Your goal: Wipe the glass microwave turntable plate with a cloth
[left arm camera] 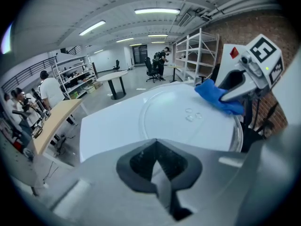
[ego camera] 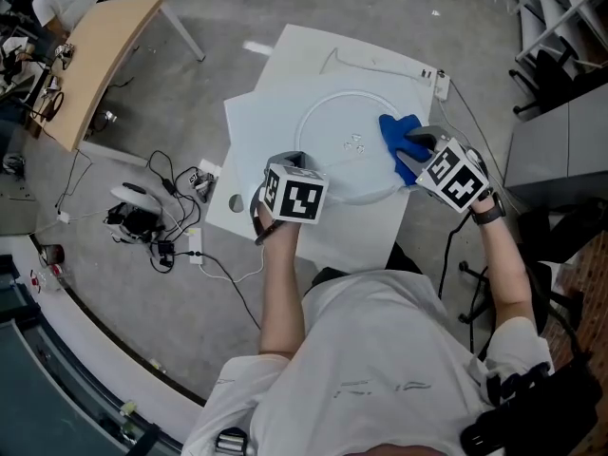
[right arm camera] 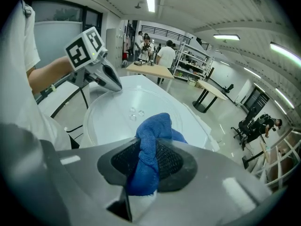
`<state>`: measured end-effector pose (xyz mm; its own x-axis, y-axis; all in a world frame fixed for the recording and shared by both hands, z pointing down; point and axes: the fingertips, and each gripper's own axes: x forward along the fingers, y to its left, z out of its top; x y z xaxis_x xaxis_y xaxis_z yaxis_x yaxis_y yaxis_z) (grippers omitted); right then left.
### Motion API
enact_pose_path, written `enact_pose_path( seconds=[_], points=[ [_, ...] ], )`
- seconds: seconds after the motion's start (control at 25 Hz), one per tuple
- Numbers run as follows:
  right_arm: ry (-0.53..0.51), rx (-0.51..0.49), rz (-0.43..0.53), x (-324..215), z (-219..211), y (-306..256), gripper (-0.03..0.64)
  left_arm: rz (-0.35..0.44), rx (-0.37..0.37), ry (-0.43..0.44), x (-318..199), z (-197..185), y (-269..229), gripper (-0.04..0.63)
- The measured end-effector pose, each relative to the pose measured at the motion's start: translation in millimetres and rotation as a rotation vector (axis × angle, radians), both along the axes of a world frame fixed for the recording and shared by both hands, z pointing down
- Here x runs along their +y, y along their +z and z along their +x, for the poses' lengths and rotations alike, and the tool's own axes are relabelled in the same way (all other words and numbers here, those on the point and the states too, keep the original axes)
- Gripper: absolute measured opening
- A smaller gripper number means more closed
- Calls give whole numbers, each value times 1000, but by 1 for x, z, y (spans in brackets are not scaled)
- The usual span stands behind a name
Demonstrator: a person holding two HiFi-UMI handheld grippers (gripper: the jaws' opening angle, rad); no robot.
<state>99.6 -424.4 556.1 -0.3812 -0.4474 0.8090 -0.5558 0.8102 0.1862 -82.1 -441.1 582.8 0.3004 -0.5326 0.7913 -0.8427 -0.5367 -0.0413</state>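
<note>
The round glass turntable plate lies flat on a white tabletop. A blue cloth rests on the plate's right side, and my right gripper is shut on it. In the right gripper view the cloth bunches up between the jaws of the right gripper, over the plate. My left gripper sits at the plate's near left rim. In its own view the left gripper is closed on the edge of the plate, with the cloth beyond.
A white power strip lies at the tabletop's far right corner. There is a round hole near the left front edge. On the floor to the left are cables and a device, and beyond them a wooden table.
</note>
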Motion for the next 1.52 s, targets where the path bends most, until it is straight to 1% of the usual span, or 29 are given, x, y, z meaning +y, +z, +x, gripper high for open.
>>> enact_pose_path(
  seconds=[0.16, 0.32, 0.4, 0.52, 0.68, 0.88, 1.04, 1.28, 1.4, 1.52],
  points=[
    [-48, -45, -21, 28, -25, -1, 103, 4, 33, -18, 0, -3, -1, -2],
    [-109, -104, -50, 47, -57, -2, 103, -14, 106, -28, 0, -1, -4, -2],
    [-140, -119, -55, 49, -75, -3, 103, -17, 123, -35, -2, -4, -6, -2],
    [-164, -145, -81, 52, -100, 2, 103, -6, 114, -36, -2, -4, -6, -2],
    [-209, -140, -84, 49, -127, 1, 103, -13, 138, -36, 2, -4, -6, -2],
    [-195, -203, -137, 38, -149, 10, 103, -23, 181, -40, 2, -2, -5, -2],
    [-158, -230, -170, 13, -153, 15, 106, -17, 173, -35, 0, 0, -4, -2],
    [-198, -173, -124, -29, -164, 20, 107, -20, 172, -55, -1, 2, -5, -2],
    [-181, -179, -96, -55, -169, 14, 107, -1, 141, -80, -5, 3, -2, -2],
    [-154, -150, -77, -81, -159, 14, 107, 2, 106, -107, -5, -2, 1, -2]
  ],
)
